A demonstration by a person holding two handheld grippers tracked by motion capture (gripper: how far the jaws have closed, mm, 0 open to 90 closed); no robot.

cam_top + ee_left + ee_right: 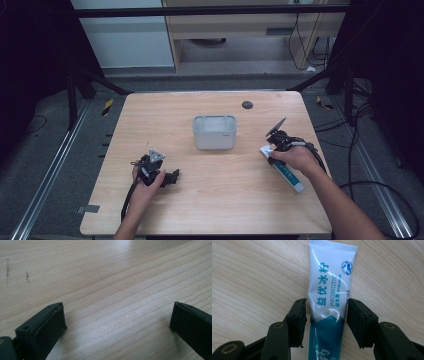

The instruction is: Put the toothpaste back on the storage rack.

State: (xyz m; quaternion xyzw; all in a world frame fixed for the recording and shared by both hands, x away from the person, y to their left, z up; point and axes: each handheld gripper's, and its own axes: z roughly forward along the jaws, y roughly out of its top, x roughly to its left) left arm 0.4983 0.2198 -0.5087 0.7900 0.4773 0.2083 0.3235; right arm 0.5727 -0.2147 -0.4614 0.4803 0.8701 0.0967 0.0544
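A white and teal toothpaste tube (pixel 291 176) lies flat on the wooden table (pixel 220 200) at the right. In the right gripper view the tube (pixel 329 287) runs up between the two black jaws, its crimped end pointing away. My right gripper (pixel 326 308) straddles it, one jaw close on each side, with a thin gap at the left jaw and the tube not squeezed. In the high view the right gripper (pixel 272 156) sits over the tube's far end. My left gripper (pixel 172 177) rests low at the front left, wide open over bare wood (pixel 117 315).
A light grey rectangular bin (pixel 215 132) stands at the table's middle, towards the back. A small black round spot (pixel 247 104) marks the far edge. Metal frame bars and cables surround the table on the floor.
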